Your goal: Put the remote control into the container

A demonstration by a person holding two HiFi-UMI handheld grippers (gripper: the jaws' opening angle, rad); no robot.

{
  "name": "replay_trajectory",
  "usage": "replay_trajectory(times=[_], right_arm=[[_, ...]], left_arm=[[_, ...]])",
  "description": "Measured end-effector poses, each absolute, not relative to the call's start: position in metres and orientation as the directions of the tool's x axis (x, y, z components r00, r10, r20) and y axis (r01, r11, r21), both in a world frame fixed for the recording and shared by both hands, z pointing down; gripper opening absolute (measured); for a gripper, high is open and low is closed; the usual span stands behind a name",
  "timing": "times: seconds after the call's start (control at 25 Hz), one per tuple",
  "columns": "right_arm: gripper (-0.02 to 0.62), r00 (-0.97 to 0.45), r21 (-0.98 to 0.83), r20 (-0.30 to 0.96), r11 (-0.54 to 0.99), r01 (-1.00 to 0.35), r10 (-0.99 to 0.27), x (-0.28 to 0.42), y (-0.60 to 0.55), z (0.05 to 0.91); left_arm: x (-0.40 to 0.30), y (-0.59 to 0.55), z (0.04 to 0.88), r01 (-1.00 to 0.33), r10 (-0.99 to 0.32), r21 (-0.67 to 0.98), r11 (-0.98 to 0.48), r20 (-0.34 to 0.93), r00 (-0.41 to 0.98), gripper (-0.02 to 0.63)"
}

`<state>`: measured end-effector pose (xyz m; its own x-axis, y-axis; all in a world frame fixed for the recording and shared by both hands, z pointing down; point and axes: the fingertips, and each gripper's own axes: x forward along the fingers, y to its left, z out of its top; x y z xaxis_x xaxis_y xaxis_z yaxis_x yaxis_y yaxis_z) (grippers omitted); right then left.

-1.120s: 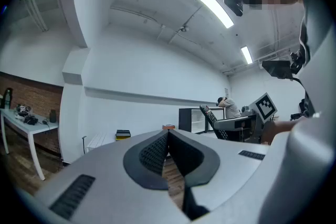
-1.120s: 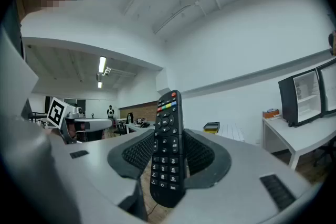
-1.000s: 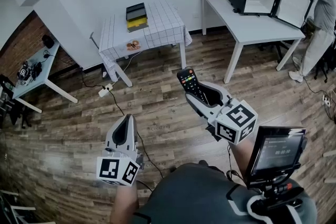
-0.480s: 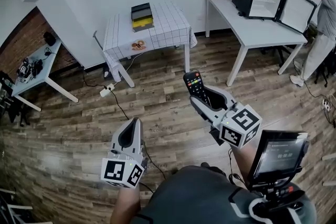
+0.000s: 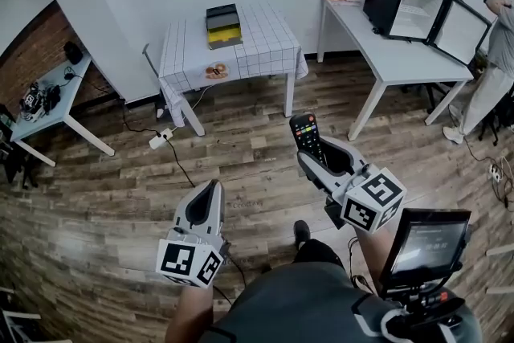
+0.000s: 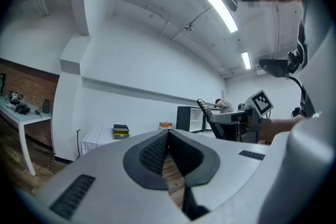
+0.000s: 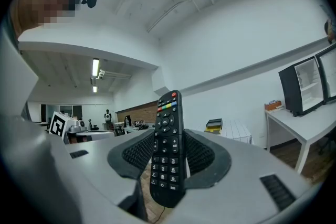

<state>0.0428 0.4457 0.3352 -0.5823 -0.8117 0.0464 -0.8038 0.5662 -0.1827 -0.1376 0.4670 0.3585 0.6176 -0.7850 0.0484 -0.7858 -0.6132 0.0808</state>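
Observation:
A black remote control (image 5: pixel 306 134) with coloured buttons stands upright between the jaws of my right gripper (image 5: pixel 323 149), which is shut on it; in the right gripper view the remote control (image 7: pixel 167 149) fills the gap between the pads. My left gripper (image 5: pixel 212 187) hangs lower left over the wooden floor, shut with nothing in it; its tips (image 6: pixel 168 134) meet. A black and yellow stacked container (image 5: pixel 223 24) sits on the checkered table (image 5: pixel 265 48) far ahead, well beyond both grippers. The container (image 7: pixel 213 124) shows small behind the remote.
A small plate (image 5: pixel 215 71) lies on the checkered table's front edge. A white desk (image 5: pixel 393 56) with an open black cabinet (image 5: pixel 405 4) stands right, a person (image 5: pixel 499 52) beyond it. A side table (image 5: pixel 40 104) with gear is left. A cable and power strip (image 5: pixel 158 140) lie on the floor.
The checkered table and white desk have shifted in the head view as the person walks forward. A foot now shows below. The remote stays gripped in the right gripper.

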Motion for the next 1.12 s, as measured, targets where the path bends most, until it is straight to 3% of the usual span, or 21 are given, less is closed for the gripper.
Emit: replay_trajectory(times=[1.12], right_arm=[[0.183,-0.692,-0.255,-0.008,0.671,-0.696,-0.721,0.150,0.199,0.341]], left_arm=[[-0.041,0.238,0.350,-0.889,-0.880,0.024,-0.457,0.135,0.456,0.009]])
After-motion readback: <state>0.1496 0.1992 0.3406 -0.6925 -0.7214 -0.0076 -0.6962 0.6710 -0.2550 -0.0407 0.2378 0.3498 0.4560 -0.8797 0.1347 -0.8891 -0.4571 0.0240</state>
